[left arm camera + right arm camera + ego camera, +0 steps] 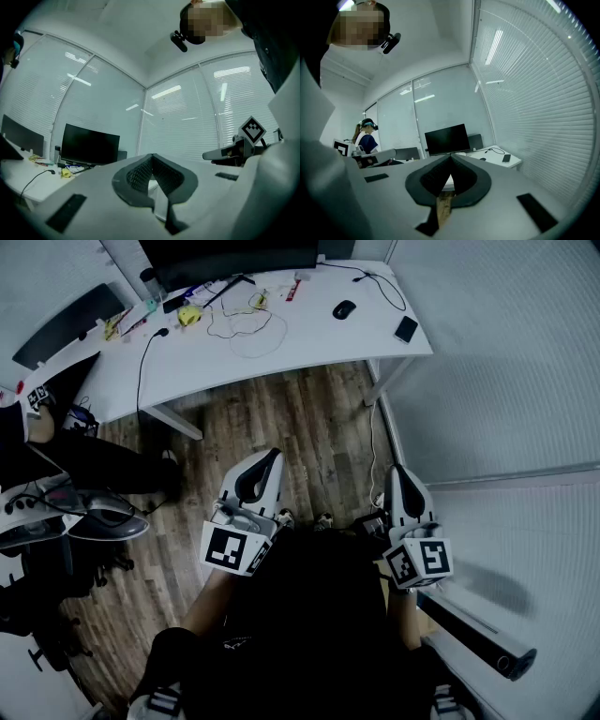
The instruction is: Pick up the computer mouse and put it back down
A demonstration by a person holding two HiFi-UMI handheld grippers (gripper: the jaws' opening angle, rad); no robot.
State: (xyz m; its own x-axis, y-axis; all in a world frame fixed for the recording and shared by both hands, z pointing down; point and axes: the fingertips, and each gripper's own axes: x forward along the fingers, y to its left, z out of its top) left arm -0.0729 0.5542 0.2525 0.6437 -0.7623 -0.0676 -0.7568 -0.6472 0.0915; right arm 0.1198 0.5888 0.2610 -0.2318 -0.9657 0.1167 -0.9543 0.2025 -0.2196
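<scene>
The black computer mouse lies on the white desk at the far right part; in the right gripper view the mouse is a small dark spot far ahead. My left gripper and right gripper hang over the wooden floor, well short of the desk. Both are shut, jaws meeting at the tips, nothing between them. The left gripper points level toward the monitor end of the desk, and the right gripper points toward the desk's right end.
A black phone lies right of the mouse, and cables and small items are spread mid-desk. A dark monitor stands at the back. Another person with a headset is at the left. Window blinds close the right side.
</scene>
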